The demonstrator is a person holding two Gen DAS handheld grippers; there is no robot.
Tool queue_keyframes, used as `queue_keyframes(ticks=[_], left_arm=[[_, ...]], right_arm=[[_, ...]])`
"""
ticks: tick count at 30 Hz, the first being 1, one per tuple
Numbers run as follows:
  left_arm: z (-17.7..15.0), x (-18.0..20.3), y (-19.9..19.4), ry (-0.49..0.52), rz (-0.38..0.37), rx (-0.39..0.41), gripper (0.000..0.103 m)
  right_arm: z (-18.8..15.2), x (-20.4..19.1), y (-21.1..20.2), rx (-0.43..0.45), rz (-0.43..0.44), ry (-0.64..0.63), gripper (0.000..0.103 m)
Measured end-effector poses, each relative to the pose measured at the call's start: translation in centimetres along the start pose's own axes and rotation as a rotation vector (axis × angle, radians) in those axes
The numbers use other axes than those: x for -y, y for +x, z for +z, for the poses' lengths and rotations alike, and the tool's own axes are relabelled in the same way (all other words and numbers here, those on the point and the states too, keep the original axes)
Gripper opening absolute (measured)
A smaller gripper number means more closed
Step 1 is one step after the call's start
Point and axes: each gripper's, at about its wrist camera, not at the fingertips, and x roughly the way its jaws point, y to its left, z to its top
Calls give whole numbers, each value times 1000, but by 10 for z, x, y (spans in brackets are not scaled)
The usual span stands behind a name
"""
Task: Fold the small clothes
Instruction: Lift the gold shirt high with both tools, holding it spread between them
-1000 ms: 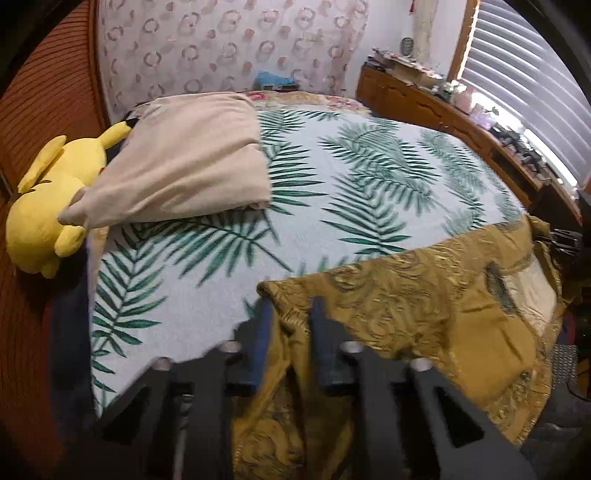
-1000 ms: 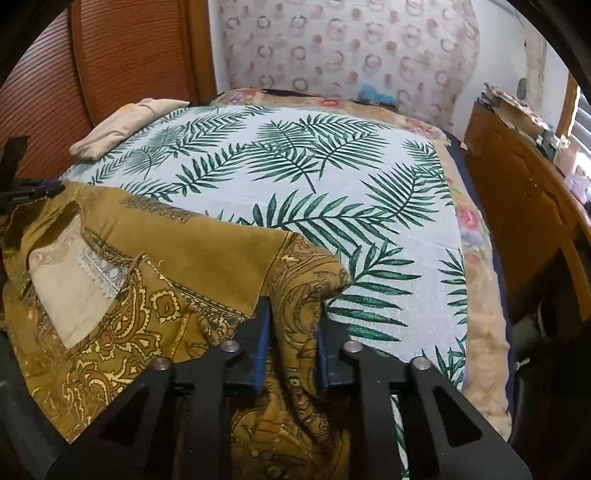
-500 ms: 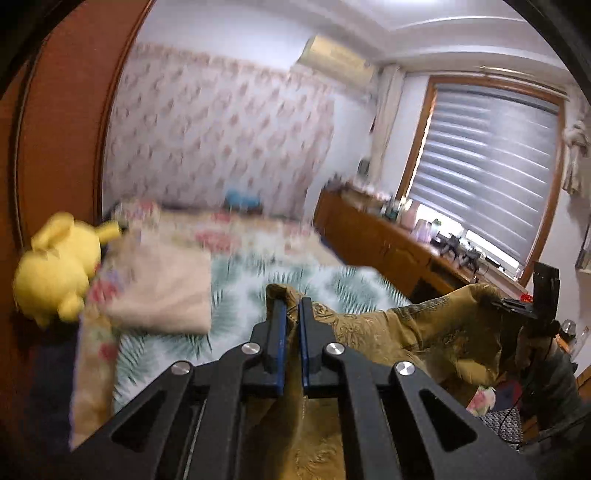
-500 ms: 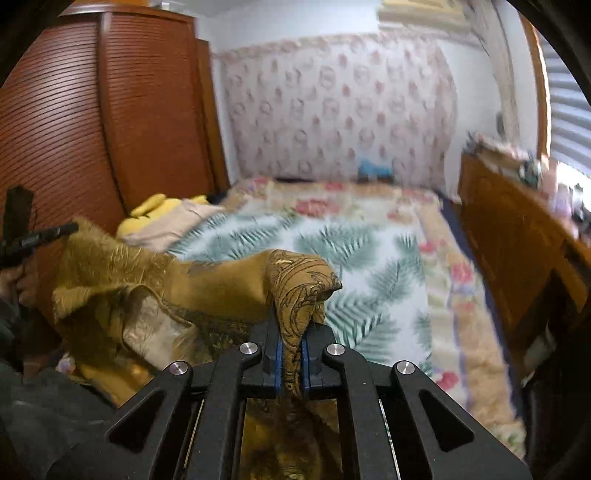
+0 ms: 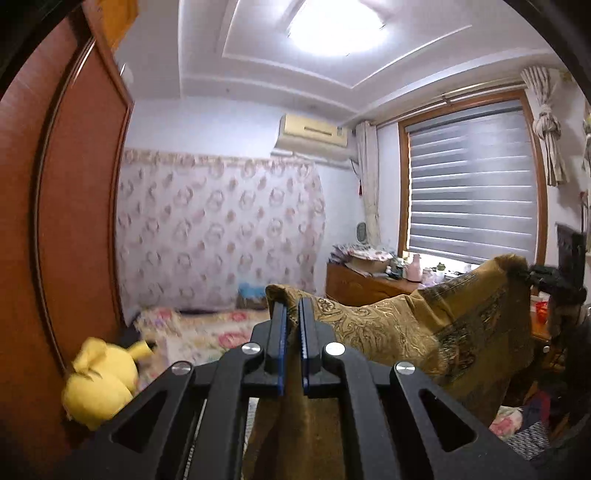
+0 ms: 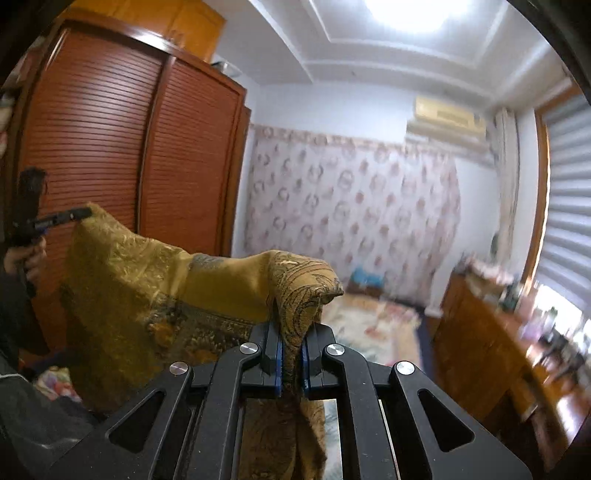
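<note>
Yellow plush toy [image 5: 99, 384]: at 8 o'clock in the left wrist view, against the wooden wardrobe [image 6: 122, 177]. Air conditioner [image 5: 314, 134]: at 12 o'clock, wall-mounted. Window blind [image 5: 472, 199]: at 2 o'clock. Cluttered wooden cabinet [image 5: 365, 286]: below the blind. Floral bedding [image 5: 207, 332]: lower centre.

Lighting: bright, even, indoor. Main source: round ceiling lamp [image 5: 338, 27], blown out to white glare in both views. Secondary: daylight through the window blind [image 5: 472, 192]. Distortion: strong fisheye bending at the edges, black corners. Blur: dresser [image 6: 491, 343] and bed [image 6: 373, 325] smeared in the right view; yellow plush toy [image 5: 101, 380] soft in the left.
</note>
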Motion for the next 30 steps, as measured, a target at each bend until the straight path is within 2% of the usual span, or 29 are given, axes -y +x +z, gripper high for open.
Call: queue_keyframes(ticks=[9, 13, 17, 21, 24, 28, 30], left_arm=[[83, -9, -22, 82, 63, 138, 3], [101, -12, -24, 120, 115, 165, 4], [101, -24, -9, 117, 134, 141, 4], [86, -33, 27, 113, 165, 70, 4], [62, -50, 79, 104, 185, -18, 4], [-6, -74, 168, 125, 208, -156, 4], [-49, -93, 219, 88, 200, -245, 4]], right_arm=[[86, 5, -31, 116, -76, -127, 4], [116, 12, -28, 130, -105, -164, 4], [130, 12, -20, 109, -116, -192, 4], [117, 25, 17, 38, -125, -180, 4], [88, 41, 63, -40, -102, -138, 4], [32, 56, 144, -137, -41, -122, 4], [-9, 62, 200, -220, -21, -122, 4]])
